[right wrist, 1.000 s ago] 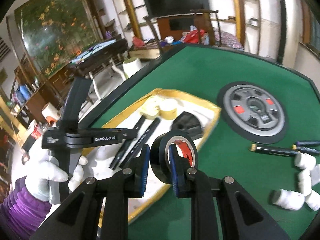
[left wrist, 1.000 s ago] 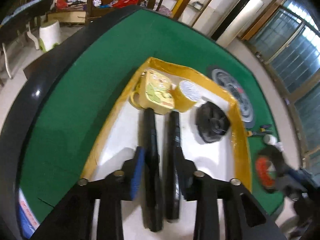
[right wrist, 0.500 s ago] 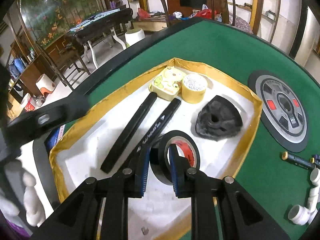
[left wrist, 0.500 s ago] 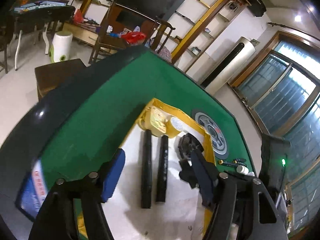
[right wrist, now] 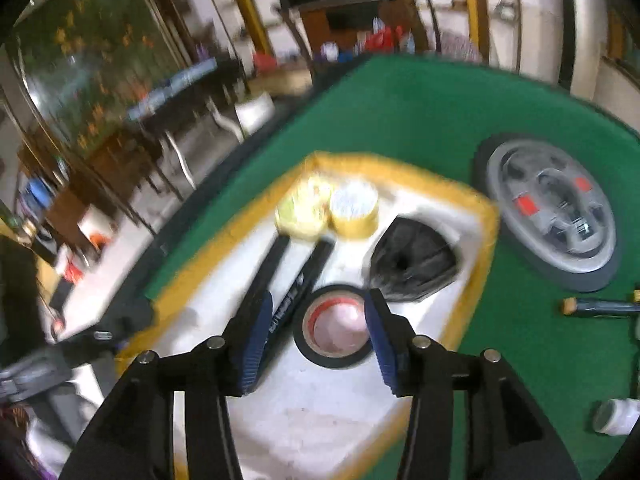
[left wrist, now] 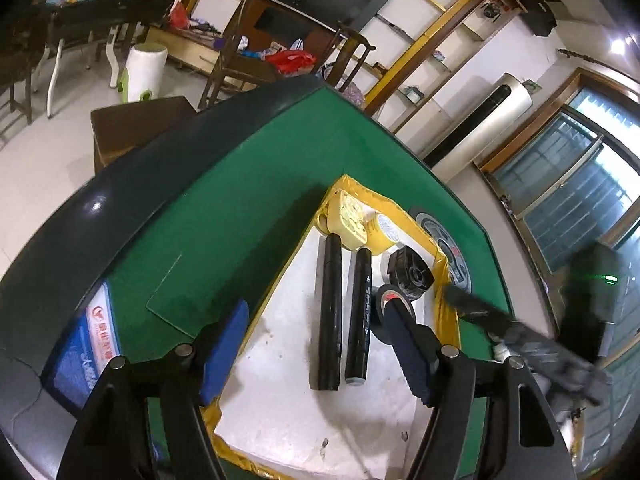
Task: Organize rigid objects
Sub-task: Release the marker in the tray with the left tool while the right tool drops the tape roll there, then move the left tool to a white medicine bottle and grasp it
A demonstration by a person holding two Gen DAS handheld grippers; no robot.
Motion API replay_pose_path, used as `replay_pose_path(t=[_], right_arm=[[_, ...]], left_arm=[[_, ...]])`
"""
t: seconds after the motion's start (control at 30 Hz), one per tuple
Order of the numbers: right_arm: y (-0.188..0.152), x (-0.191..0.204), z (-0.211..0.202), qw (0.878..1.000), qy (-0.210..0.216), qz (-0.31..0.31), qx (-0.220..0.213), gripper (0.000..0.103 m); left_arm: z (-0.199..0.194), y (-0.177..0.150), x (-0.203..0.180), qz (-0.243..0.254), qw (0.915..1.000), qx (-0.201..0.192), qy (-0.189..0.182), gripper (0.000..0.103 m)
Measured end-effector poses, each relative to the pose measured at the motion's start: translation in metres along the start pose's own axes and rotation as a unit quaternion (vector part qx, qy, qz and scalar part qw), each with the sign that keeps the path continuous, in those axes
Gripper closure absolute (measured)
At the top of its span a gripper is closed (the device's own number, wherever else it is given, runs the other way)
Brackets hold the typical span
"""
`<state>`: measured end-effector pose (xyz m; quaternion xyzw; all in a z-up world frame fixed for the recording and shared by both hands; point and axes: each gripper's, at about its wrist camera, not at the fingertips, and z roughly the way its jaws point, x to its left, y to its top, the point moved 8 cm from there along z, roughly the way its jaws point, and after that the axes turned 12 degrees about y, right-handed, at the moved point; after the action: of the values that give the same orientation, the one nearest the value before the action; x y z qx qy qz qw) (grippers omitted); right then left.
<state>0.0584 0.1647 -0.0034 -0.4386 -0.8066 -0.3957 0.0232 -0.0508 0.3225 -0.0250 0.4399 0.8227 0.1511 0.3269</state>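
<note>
Tape roll (right wrist: 335, 326) btwn opening right gripper (right wrist: 318, 338) jaws, untouched.

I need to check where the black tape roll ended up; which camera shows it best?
The right wrist view: the black tape roll lies flat in the tray, whole though blurred. In the left wrist view a finger partly hides it.

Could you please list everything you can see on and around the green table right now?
tray: 1, white with yellow rim, on green table
markers: 2, black, side by side in tray
black tape: 1, flat in tray, between right fingers
yellow tape: 1, tray's far end
yellow box: 1, beside yellow tape
black part: 1, in tray
wheel: 1, grey, on table
pens: dark, on table
white bottle: 1, table edge
left gripper: open, empty
right gripper: opening, pads clear of tape
</note>
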Motion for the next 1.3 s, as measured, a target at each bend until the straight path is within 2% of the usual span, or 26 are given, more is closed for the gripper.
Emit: replay_pose_path(t=[0.1,0.13,0.2,0.33,0.5,0.63,0.73,0.8,0.87,1.07,1.17,1.23,1.3], right_arm=[[-0.002,-0.01,-0.055,0.997,-0.043,-0.023,-0.059,0.03],[-0.005,-0.016,-0.07,0.995,-0.055,-0.025,-0.074,0.026],[-0.017,-0.035,-0.096,0.994,-0.071,-0.015,-0.087,0.026],[-0.05,-0.082,-0.13,0.993,-0.058,0.05,-0.092,0.026],[-0.099,-0.155,-0.184,0.979,-0.09,0.131,-0.126,0.026],[-0.129,-0.21,-0.232,0.958,-0.101,0.21,-0.166,0.026],[-0.142,-0.232,-0.254,0.948,-0.116,0.236,-0.181,0.026],[-0.145,-0.236,-0.255,0.947,-0.103,0.242,-0.182,0.026],[-0.142,-0.229,-0.249,0.952,-0.08,0.236,-0.177,0.026],[-0.097,-0.205,-0.204,0.971,-0.058,0.181,-0.146,0.026],[-0.079,-0.21,-0.172,0.977,-0.071,0.169,-0.105,0.026],[-0.083,-0.218,-0.158,0.977,-0.088,0.178,-0.076,0.026],[-0.094,-0.215,-0.15,0.977,-0.08,0.189,-0.06,0.026]], left_arm=[[-0.012,-0.005,-0.002,0.005,0.9999,-0.012,-0.002,0.029],[-0.015,-0.006,-0.004,0.005,0.9999,-0.013,-0.005,0.029],[-0.022,-0.01,-0.01,0.004,0.9998,-0.014,-0.012,0.029],[-0.038,-0.024,-0.025,0.0,0.9992,-0.004,-0.04,0.029],[-0.058,-0.049,-0.054,0.025,0.9978,0.003,-0.061,0.026],[-0.073,-0.068,-0.099,0.099,0.9918,-0.013,-0.08,0.026],[-0.07,-0.087,-0.13,0.14,0.9847,0.003,-0.104,0.026],[-0.064,-0.099,-0.143,0.156,0.9813,0.019,-0.111,0.026],[-0.059,-0.109,-0.15,0.168,0.9791,0.03,-0.111,0.026],[-0.055,-0.124,-0.148,0.174,0.9787,0.041,-0.1,0.026],[-0.061,-0.123,-0.144,0.172,0.9797,0.035,-0.097,0.026],[-0.065,-0.122,-0.139,0.17,0.9802,0.03,-0.096,0.026],[-0.065,-0.12,-0.136,0.169,0.9808,0.026,-0.094,0.026]])
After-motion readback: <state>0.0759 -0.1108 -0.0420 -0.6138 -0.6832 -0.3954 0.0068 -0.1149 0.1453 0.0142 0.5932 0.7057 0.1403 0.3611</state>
